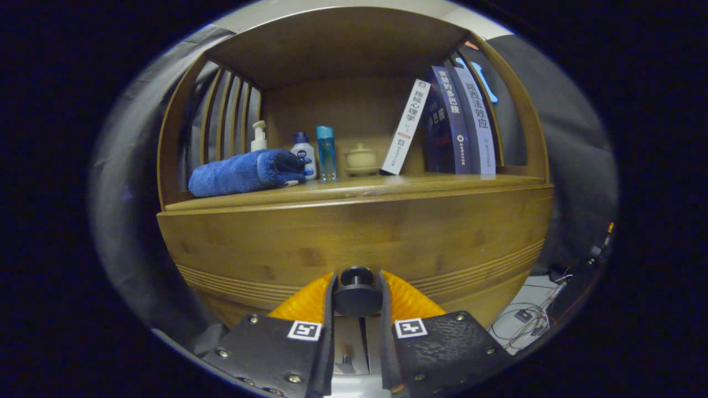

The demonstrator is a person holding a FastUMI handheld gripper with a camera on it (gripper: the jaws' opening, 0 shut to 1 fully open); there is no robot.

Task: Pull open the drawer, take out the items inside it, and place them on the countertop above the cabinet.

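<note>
On the countertop point(354, 187) above the cabinet, going left to right, lie a rolled blue towel point(246, 172) at about ten o'clock from the fingers, then a white pump bottle point(258, 136), a small white bottle with a blue cap point(303, 153), a slim blue bottle point(326, 152), a cream lidded pot point(361, 159) near twelve o'clock, a white book point(406, 128) leaning right, and dark books point(462, 122) at about one o'clock.

Below them the drawer point(354, 237) front is flush and looks closed. Its dark round knob point(357, 296) sits between the fingers of the gripper point(357, 309), which appear clamped on it from both sides.

The step in hand appears to be the first one: opening the drawer. The next move probably calls for a straight pull back toward six o'clock, holding the grip firm so the knob does not slip free. The items inside are hidden.
</note>
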